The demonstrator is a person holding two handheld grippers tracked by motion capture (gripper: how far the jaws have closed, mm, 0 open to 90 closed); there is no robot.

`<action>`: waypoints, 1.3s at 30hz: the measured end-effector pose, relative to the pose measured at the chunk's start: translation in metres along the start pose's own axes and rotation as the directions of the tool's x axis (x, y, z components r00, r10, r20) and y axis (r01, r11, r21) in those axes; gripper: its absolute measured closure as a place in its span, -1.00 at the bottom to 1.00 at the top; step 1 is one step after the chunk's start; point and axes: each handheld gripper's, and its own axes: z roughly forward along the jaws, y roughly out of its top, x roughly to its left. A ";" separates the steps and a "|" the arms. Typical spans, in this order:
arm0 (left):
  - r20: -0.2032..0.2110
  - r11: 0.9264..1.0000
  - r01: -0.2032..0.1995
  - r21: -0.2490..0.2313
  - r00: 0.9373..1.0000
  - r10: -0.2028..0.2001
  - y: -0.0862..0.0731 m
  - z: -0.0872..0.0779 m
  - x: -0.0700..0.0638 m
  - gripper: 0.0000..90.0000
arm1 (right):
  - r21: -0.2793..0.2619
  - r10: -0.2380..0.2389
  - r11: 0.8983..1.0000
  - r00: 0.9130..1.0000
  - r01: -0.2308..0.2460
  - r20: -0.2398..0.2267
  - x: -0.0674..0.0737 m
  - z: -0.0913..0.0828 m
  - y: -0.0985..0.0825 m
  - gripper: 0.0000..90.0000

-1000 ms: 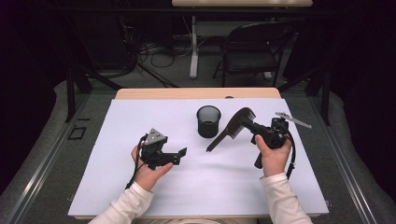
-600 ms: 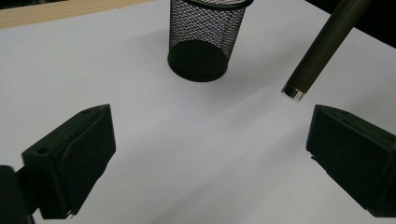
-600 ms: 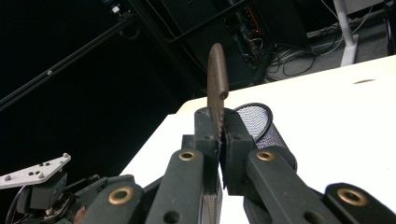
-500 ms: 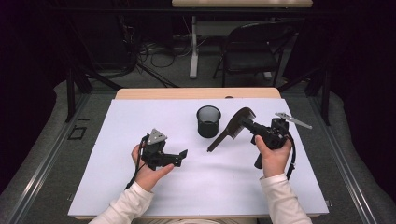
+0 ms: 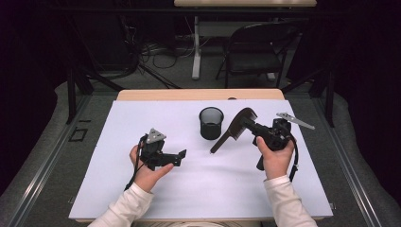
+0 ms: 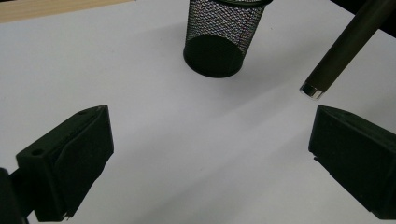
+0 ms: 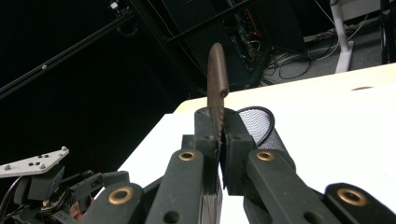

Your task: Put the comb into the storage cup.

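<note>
Dark surroundings close in on a worktop (image 5: 142,189) covered with a white sheet, a bare wooden strip showing along its far edge, and beyond it a black chair (image 5: 255,52) and loose cables on the floor. Near the middle of the sheet, toward the far side, stands a black mesh cup (image 5: 211,122), upright and open at the top. The person's right hand (image 5: 274,158) holds the right tongs (image 5: 250,126) raised just right of the cup, pressed together on a dark brown comb (image 5: 234,131); in the right gripper view the comb's toothed edge sits pinched between the two black jaws, its rounded end sticking up past them. The comb slants down and leftward, its thin handle tip ending just above the sheet, close beside the cup but not touching it. The left hand (image 5: 146,170) holds the left tongs (image 5: 181,157) low over the sheet, left of the cup and well apart from it, jaws spread wide with nothing between them.
</note>
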 end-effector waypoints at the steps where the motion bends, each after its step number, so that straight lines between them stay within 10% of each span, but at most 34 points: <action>1: -0.001 1.000 0.001 0.001 1.000 -0.001 0.000 0.000 0.000 -0.99 | 0.007 -0.005 1.000 1.000 0.005 0.004 0.001 0.000 0.001 0.94; 8: 0.002 1.000 0.001 0.002 1.000 -0.001 0.001 -0.001 0.001 -0.99 | 0.012 -0.071 0.997 0.997 0.071 0.040 0.007 0.004 0.009 0.95; 39: 0.004 1.000 0.004 0.011 1.000 -0.004 0.000 -0.001 0.001 -0.99 | 0.044 -0.076 0.996 0.994 0.073 0.074 0.014 0.027 0.073 0.95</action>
